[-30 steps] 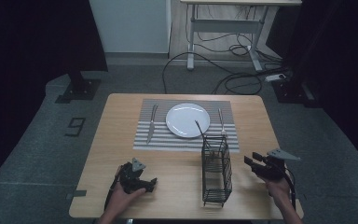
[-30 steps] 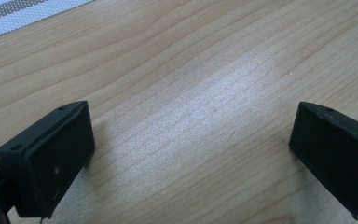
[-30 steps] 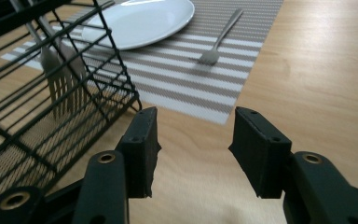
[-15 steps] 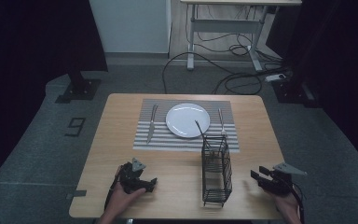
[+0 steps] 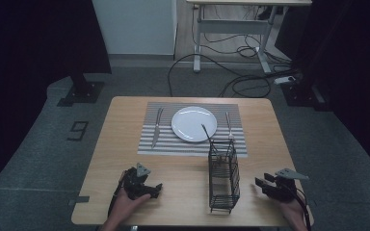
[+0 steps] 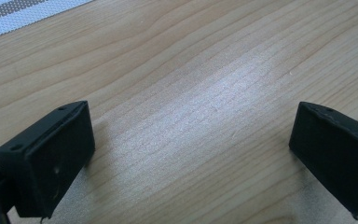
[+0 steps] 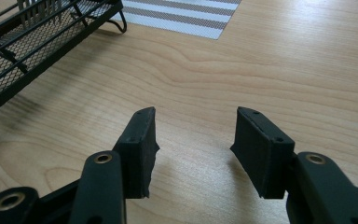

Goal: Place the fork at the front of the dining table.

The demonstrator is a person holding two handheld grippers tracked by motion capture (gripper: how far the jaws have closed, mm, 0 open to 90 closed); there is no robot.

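Observation:
A wooden table (image 5: 125, 159) carries a striped placemat (image 5: 149, 144) with a white plate (image 5: 190, 122), a knife (image 5: 156, 126) to its left and a fork (image 5: 229, 125) to its right. A black wire caddy (image 5: 222, 175) stands at the mat's near edge, with one utensil handle leaning out of it over the plate. My left gripper (image 5: 153, 190) rests low on the wood at the near left, its jaws wide and empty (image 6: 191, 140). My right gripper (image 5: 262, 185) sits at the near right, beside the caddy, jaws half apart with nothing between them (image 7: 196, 140).
The caddy's mesh base (image 7: 23, 51) lies close to the left of my right gripper. A corner of the placemat (image 7: 186, 18) is ahead of it. Beyond the table stand a white desk frame (image 5: 231, 43) and cables (image 5: 241, 82) on the grey floor.
My right gripper has come down and back toward the table's near right edge. The left gripper has kept still.

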